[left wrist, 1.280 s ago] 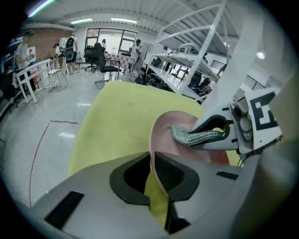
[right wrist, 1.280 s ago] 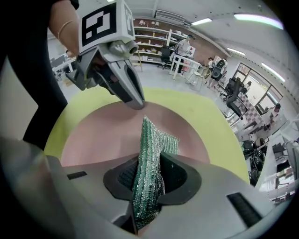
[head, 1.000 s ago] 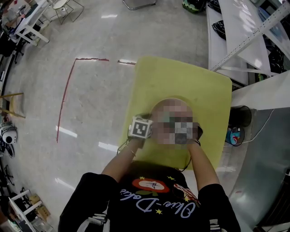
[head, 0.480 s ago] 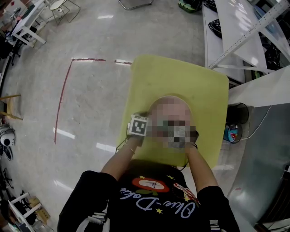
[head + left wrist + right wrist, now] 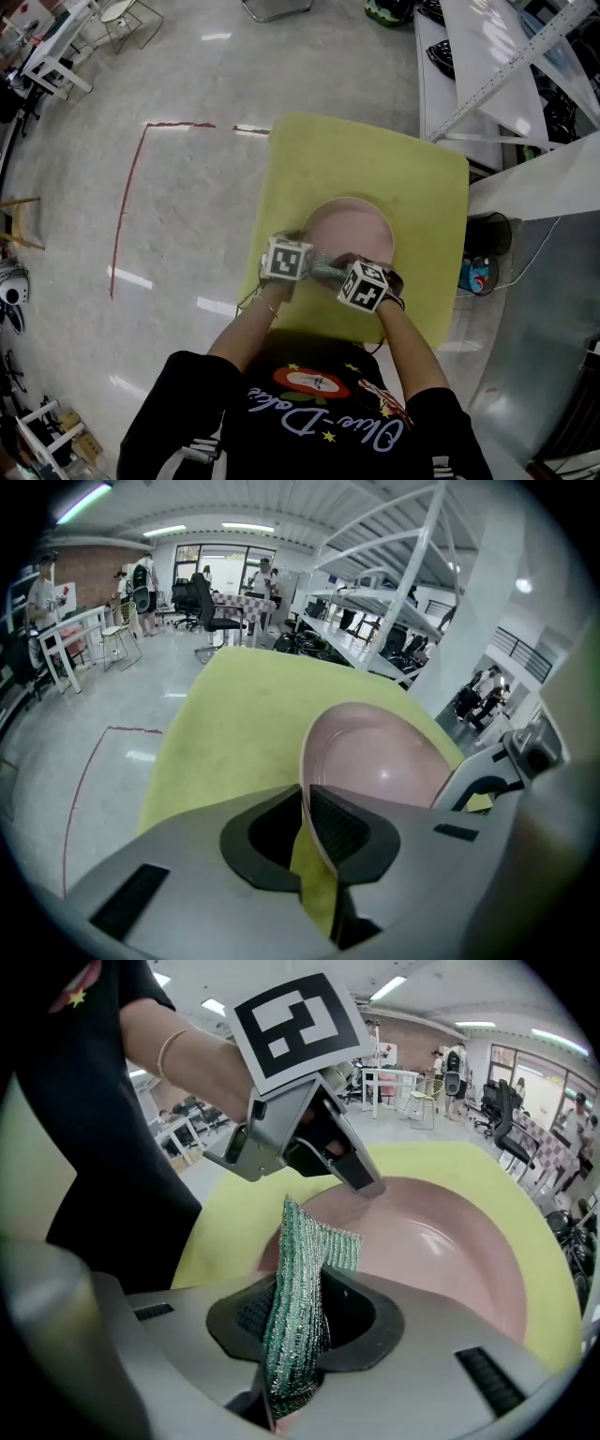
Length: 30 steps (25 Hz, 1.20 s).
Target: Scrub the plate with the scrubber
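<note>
L gripper [image 5: 302, 822] pinches the pink plate's [image 5: 380, 761] near rim on the yellow table [image 5: 375, 159], R gripper [image 5: 309, 1330] clamps the scrubber [image 5: 314, 1241] (over the plate's near side), so hold L firm and press R down w/ even strokes.

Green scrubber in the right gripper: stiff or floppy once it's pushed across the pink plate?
Likely pliable, not rigid: the scrubber is folded where the right gripper pinches it. Its free end stands up unsupported, so probably light with some spring. The coarse, glinting weave should drag rather than slip on the smooth plate.
</note>
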Each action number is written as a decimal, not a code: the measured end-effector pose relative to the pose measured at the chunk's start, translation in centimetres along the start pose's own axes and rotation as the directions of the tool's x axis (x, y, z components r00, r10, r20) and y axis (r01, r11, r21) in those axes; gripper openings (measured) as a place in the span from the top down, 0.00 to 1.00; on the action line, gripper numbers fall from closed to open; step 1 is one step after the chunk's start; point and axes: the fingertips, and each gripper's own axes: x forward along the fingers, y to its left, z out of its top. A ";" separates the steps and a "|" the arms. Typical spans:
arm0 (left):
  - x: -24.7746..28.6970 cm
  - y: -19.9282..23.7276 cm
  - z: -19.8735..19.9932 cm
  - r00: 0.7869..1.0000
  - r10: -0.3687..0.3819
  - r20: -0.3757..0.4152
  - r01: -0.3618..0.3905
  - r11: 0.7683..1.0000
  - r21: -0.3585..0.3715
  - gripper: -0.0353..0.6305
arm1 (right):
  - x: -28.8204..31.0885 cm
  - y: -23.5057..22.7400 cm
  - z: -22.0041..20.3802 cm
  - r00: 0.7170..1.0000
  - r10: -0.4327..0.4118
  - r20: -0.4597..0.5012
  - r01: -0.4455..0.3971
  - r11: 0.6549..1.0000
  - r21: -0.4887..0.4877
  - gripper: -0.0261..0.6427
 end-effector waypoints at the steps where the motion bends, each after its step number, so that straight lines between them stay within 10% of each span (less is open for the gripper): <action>1: 0.0 0.0 -0.1 1.000 0.000 -0.001 0.000 1.000 0.000 0.91 | 0.0 0.2 0.1 1.000 0.007 0.006 -0.007 1.000 0.002 0.85; 7: 0.2 0.1 0.0 1.000 0.013 0.001 -0.013 0.999 0.035 0.91 | -1.4 -1.6 1.1 0.994 -0.008 0.110 0.003 0.999 0.052 0.85; 17: 0.1 0.1 0.4 1.000 0.030 -0.005 -0.030 0.998 0.061 0.91 | -5.5 -12.0 -0.3 0.945 -0.318 0.076 0.316 0.948 0.039 0.86; 30: 0.1 0.2 0.0 1.000 0.019 -0.007 -0.018 0.999 0.045 0.91 | -2.7 -11.0 -2.2 0.979 -0.195 -0.056 0.197 0.980 0.022 0.86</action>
